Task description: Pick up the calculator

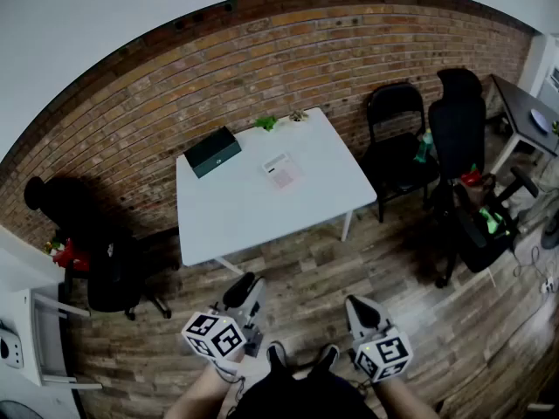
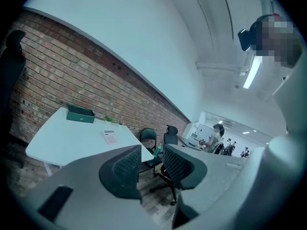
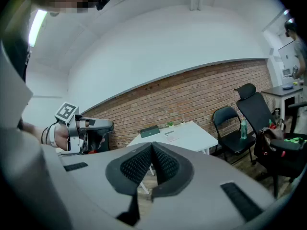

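Item: calculator (image 1: 281, 170), lying flat on the white table (image 1: 218, 225), towards the wall side, near a dark green box (image 1: 212, 151), well apart from us. We carry both tools low by the body, probably because no reach has begun. Left gripper (image 1: 245, 288): jaws partly apart, nothing between. Right gripper (image 1: 359, 307): jaws tip to tip, empty.
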Tool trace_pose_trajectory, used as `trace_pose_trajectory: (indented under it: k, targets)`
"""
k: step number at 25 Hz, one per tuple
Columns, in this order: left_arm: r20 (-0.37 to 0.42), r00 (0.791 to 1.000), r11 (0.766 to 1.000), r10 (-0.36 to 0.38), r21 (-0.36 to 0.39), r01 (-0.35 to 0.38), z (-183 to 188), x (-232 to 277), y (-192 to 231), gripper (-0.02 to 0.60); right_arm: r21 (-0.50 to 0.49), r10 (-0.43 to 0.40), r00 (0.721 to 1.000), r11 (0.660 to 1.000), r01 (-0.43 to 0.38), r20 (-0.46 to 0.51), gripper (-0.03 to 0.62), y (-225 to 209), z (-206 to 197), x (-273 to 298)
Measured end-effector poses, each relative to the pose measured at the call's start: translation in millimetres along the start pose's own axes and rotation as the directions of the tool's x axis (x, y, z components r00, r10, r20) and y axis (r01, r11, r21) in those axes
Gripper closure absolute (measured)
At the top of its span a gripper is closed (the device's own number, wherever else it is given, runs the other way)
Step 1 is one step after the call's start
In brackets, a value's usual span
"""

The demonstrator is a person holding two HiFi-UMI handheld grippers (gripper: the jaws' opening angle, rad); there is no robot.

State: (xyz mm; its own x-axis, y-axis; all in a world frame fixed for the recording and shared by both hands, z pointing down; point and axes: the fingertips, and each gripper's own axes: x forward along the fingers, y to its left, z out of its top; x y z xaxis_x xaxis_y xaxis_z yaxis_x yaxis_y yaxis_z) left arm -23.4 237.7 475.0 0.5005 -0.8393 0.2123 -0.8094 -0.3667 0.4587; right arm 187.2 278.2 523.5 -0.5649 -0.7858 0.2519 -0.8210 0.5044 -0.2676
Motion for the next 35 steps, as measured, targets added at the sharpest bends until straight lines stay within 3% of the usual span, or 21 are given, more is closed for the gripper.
trace_pose_trajectory:
  k: [10,16,20,25,35]
  targets:
    - [0.024,1.0,0.999,-0.018,-0.037,0.019,18.6,-35.0,72.7,0.442,-0.064,-0.049,0.999,0.997,0.05,0.011,0.591,49.3,17.3,40.2]
    - [0.092,0.995,0.998,-0.029,-0.058,0.034,51.1,-63.5,126.3,0.446,-0.067,-0.071,0.997,0.995,0.073,0.028,0.591,92.0,31.7,69.8]
    - [0.144,0.989,0.998,-0.027,-0.056,0.035,77.8,-89.8,173.0,0.446,-0.036,-0.136,0.988,0.99,0.139,0.072,0.589,104.3,40.0,91.8]
    - [0.195,0.98,0.998,-0.026,-0.053,0.037,104.4,-113.4,224.5,0.446,-0.073,-0.2,0.969,0.975,0.212,0.143,0.589,123.3,68.5,117.6]
    - [0.207,0.976,0.994,-0.073,-0.061,0.087,119.5,-77.2,245.0,0.447,-0.151,-0.227,0.955,0.954,0.257,0.19,0.589,111.6,101.9,146.1]
